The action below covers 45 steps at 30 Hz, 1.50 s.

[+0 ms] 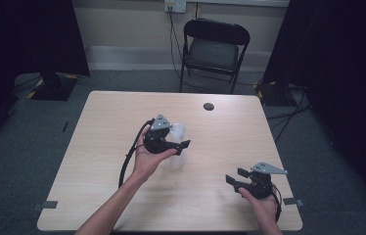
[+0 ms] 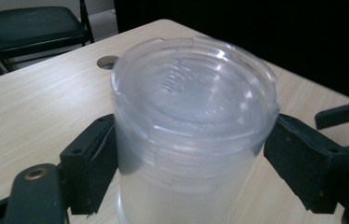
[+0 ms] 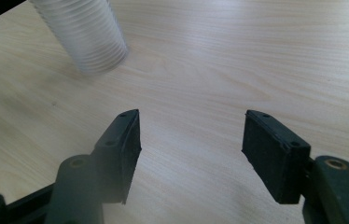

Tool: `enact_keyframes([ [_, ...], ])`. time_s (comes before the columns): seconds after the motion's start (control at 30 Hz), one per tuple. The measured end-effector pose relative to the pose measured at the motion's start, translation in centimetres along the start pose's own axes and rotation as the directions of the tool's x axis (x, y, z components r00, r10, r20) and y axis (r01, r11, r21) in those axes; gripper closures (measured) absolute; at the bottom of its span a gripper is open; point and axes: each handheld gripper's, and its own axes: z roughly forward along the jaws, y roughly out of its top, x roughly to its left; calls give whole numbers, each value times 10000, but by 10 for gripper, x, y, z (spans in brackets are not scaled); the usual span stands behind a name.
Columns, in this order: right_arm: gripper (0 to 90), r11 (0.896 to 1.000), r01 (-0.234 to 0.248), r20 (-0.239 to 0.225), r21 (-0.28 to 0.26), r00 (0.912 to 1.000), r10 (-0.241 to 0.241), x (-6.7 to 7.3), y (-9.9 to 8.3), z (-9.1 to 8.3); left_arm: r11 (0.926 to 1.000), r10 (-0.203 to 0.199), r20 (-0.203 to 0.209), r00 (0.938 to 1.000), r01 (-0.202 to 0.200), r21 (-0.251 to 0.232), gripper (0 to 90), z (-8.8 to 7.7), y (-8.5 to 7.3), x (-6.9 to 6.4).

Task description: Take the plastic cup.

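Observation:
A stack of clear plastic cups [image 1: 177, 155] stands upside down near the middle of the wooden table [image 1: 102, 147]. My left gripper [image 1: 176, 143] holds it from the side, and in the left gripper view the black pads [image 2: 93, 163] press on both sides of the stack [image 2: 191, 107]. My right gripper [image 1: 235, 177] hovers low over the front right of the table, open, with nothing between its jaws [image 3: 191, 144]. The ribbed lower part of the stack [image 3: 88, 37] appears at the top left of the right gripper view, resting on the wood.
A round cable hole [image 1: 209, 106] sits at the table's far edge. A black folding chair [image 1: 214, 49] stands behind the table. Cables run along the floor at the back. The right gripper's jaws [image 2: 345, 114] show at the right edge of the left gripper view.

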Motion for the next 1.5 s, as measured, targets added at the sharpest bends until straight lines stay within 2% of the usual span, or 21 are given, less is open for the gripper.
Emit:
enact_keyframes([
  [0.13, 369, 10000, -49, -10, 80, 10000, 49, -1, 0, 1, 9999, 46, -109, 9999, -45, 135, 199, 3, -5, 3],
  [0.27, 369, 10000, -2, -49, 57, 10000, 2, 1, 1, 3, 9995, -223, -166, 9996, 227, 239, 199, 7, -10, 9],
  [0.33, 368, 10000, 4, -72, 61, 10000, -3, 2, 1, 3, 9994, -194, -170, 9997, 198, 285, 205, 9, -11, 11],
  [0.5, 366, 10000, -9, -76, 77, 10000, 10, 1, 1, 3, 9996, -114, -211, 9997, 119, 236, 206, 13, -12, 8],
  [0.6, 366, 9999, -76, -80, 96, 9999, 77, 0, 1, 3, 9993, -311, -122, 9994, 314, 187, 206, 16, -12, 8],
  [0.67, 366, 10000, -84, -74, 22, 9999, 84, 0, 1, 2, 9991, -168, -183, 9997, 175, 386, 208, 20, -13, 6],
  [0.7, 365, 10000, -85, -74, 21, 9999, 85, 0, 0, 1, 9990, -233, -165, 9996, 239, 370, 219, 21, -13, 5],
  [0.8, 365, 10000, -96, -90, 25, 9999, 96, -1, 0, 1, 9985, -109, -236, 9997, 121, 533, 259, 22, -14, 5],
  [0.9, 364, 9999, -139, -88, 51, 9999, 139, -2, 0, 1, 9985, -302, -182, 9994, 310, 458, 293, 22, -15, 7],
  [0.97, 364, 9999, -136, -101, 40, 9999, 137, -1, 0, 1, 9986, -208, -195, 9996, 217, 474, 295, 22, -14, 7],
  [1.23, 363, 9999, -135, -99, 13, 9999, 135, -1, 0, 1, 9986, -348, -157, 9993, 354, 383, 296, 20, -14, 6],
  [1.5, 362, 9999, -145, -103, 5, 9998, 145, -1, 0, 1, 9991, -316, -185, 9993, 321, 264, 300, 16, -11, 5],
])
